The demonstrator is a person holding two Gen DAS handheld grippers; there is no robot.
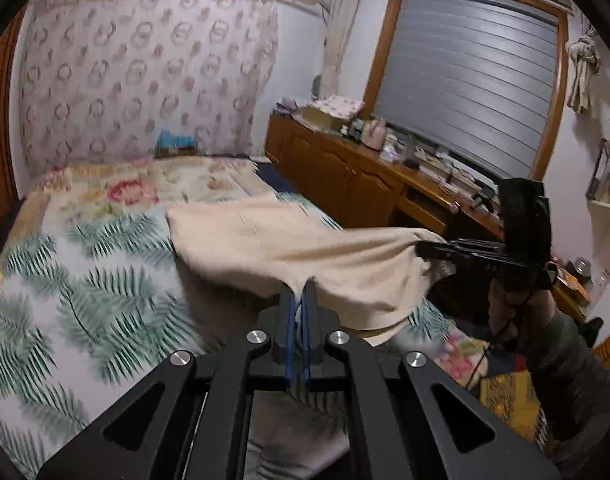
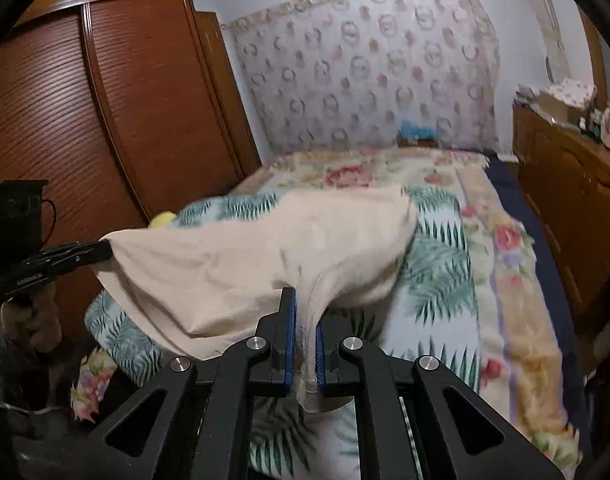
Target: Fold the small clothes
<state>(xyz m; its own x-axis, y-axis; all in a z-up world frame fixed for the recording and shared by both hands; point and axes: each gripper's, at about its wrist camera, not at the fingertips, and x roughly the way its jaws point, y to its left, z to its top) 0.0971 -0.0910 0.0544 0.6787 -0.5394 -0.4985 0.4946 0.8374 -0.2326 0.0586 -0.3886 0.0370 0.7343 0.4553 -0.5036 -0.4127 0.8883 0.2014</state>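
A small beige garment (image 1: 289, 248) is stretched above the bed between both grippers, its far end resting on the bed. My left gripper (image 1: 299, 292) is shut on the garment's near edge. My right gripper (image 2: 305, 300) is shut on another edge of the garment (image 2: 233, 264), with a hem hanging down between the blue pads. The right gripper also shows in the left wrist view (image 1: 425, 249), pinching the cloth's right corner. The left gripper shows in the right wrist view (image 2: 105, 249), pinching the left corner.
The bed (image 1: 85, 300) has a leaf-and-flower print cover. A yellow item (image 2: 163, 219) lies by the bed's left edge. A wooden wardrobe (image 2: 105, 100) stands left, a cluttered wooden sideboard (image 1: 365, 176) along the right below a shuttered window (image 1: 469, 80).
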